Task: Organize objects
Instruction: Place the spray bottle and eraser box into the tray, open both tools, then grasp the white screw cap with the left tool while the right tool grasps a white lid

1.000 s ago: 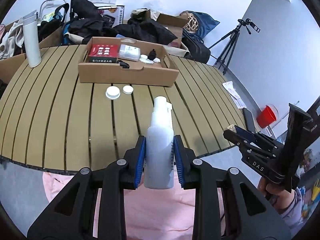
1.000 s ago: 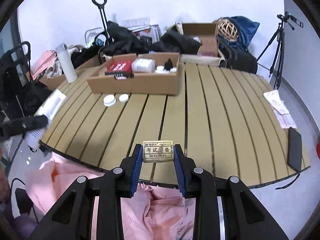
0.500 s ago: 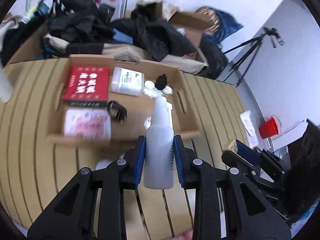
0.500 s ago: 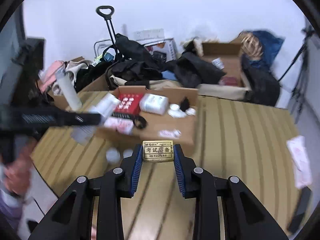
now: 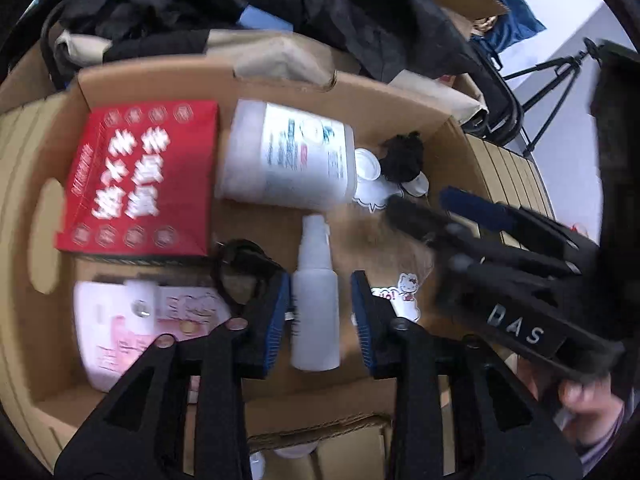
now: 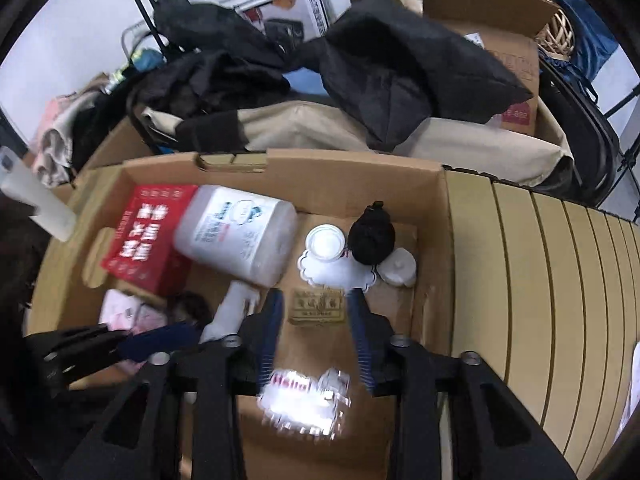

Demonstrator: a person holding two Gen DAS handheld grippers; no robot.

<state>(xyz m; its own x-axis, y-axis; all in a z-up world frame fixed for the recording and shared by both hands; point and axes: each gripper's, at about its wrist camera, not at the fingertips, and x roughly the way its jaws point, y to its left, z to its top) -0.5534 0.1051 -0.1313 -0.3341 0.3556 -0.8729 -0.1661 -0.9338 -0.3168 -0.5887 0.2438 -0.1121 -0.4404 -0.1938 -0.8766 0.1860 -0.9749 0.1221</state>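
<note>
Release into the cardboard box (image 6: 360, 168): left gripper (image 5: 320, 312) wide around the spray bottle (image 5: 316, 300), right gripper (image 6: 314, 312) wide around the eraser (image 6: 316, 306); withdrawal presumably follows.

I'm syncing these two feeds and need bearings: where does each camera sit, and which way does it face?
Left wrist: rides the left gripper, looking down into the cardboard box; its open fingers flank the spray bottle; the right gripper and a hand show too.
Right wrist: rides the right gripper, looking down into the box; its open fingers flank the eraser; the left gripper shows at left.
Shared: the red box, the white jar, the spray bottle.
</note>
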